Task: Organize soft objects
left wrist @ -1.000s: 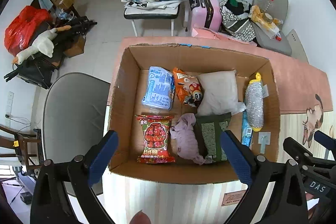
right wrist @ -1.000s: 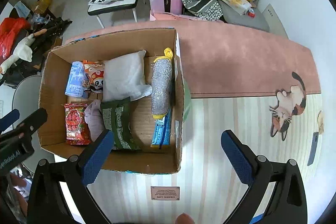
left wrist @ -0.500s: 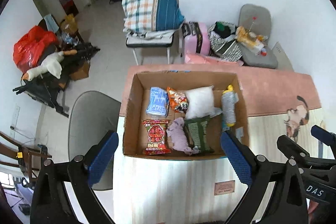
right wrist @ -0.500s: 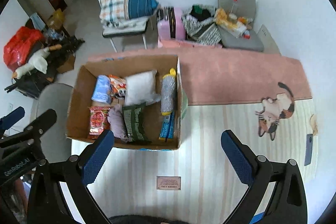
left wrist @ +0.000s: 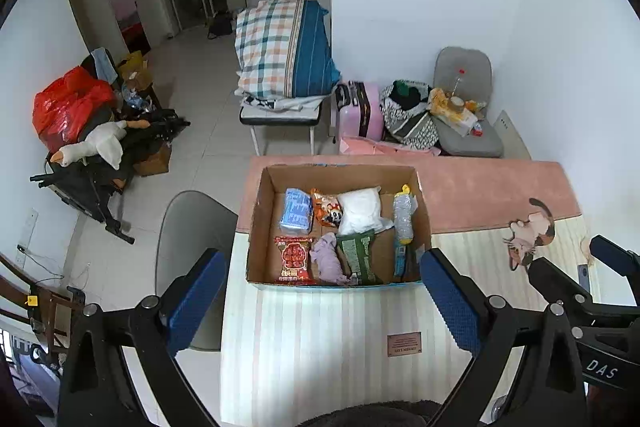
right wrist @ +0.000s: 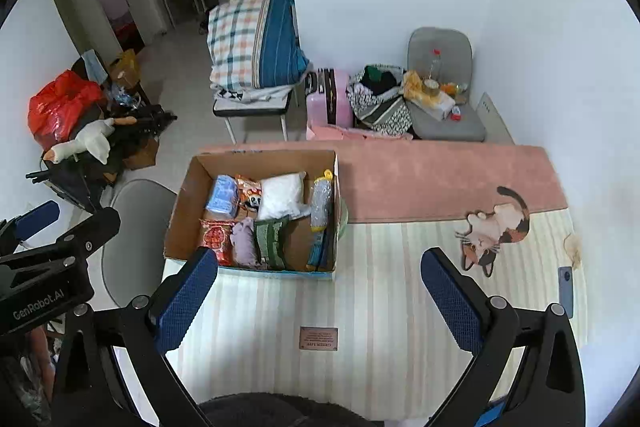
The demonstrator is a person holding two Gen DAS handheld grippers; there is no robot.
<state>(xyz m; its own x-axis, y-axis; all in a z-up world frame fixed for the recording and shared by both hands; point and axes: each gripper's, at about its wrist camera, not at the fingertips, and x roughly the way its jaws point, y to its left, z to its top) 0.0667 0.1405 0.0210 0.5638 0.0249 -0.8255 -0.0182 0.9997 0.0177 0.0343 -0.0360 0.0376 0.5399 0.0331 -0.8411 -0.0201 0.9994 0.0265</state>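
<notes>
An open cardboard box stands on a striped mat on the table. Inside lie a blue tissue pack, an orange snack bag, a white pillow pack, a silver bubble-wrapped roll, a red snack bag, a lilac cloth and a green packet. My left gripper and right gripper hover high above the table's near side, both open and holding nothing.
A grey chair stands left of the table. The mat has a cat picture at right; a phone lies by the right edge. Beyond: a chair with folded bedding, a pink suitcase, floor clutter at left.
Both grippers have risen and drawn back from the box, which now looks much smaller. More of the room shows. Both stay open; the box's contents have not moved.
</notes>
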